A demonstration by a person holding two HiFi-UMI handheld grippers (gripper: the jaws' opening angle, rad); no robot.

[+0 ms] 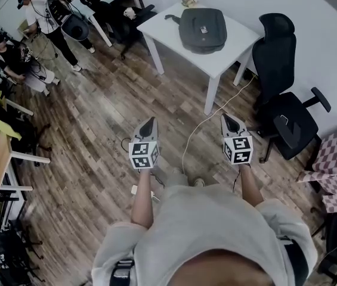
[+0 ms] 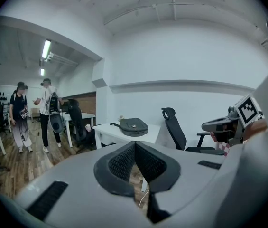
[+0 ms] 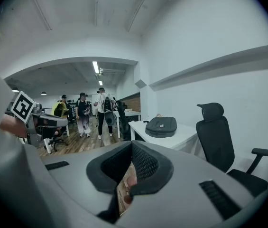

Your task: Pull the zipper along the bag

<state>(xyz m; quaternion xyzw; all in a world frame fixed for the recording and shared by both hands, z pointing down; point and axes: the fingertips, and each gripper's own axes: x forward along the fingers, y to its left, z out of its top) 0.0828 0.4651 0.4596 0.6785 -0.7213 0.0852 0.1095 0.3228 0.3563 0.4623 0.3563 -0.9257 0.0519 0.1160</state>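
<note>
Plainly the task has not begun: the bag (image 1: 203,30) lies on the white table (image 1: 228,55) across the room, well apart from the person. The left gripper (image 1: 148,124) and right gripper (image 1: 227,120) hang over the floor, jaws pressed together on nothing. Next, I judge, comes walking over, then opening one gripper to pinch the zipper pull, too small to see from here.

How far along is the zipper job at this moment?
Done: nothing; the bag lies on the white table, far from both grippers. In hand: nothing; the left gripper and right gripper are shut and empty, over the wooden floor. Left: everything, walking up, gripping the zipper, too small to see here, and pulling it along the bag.
</note>
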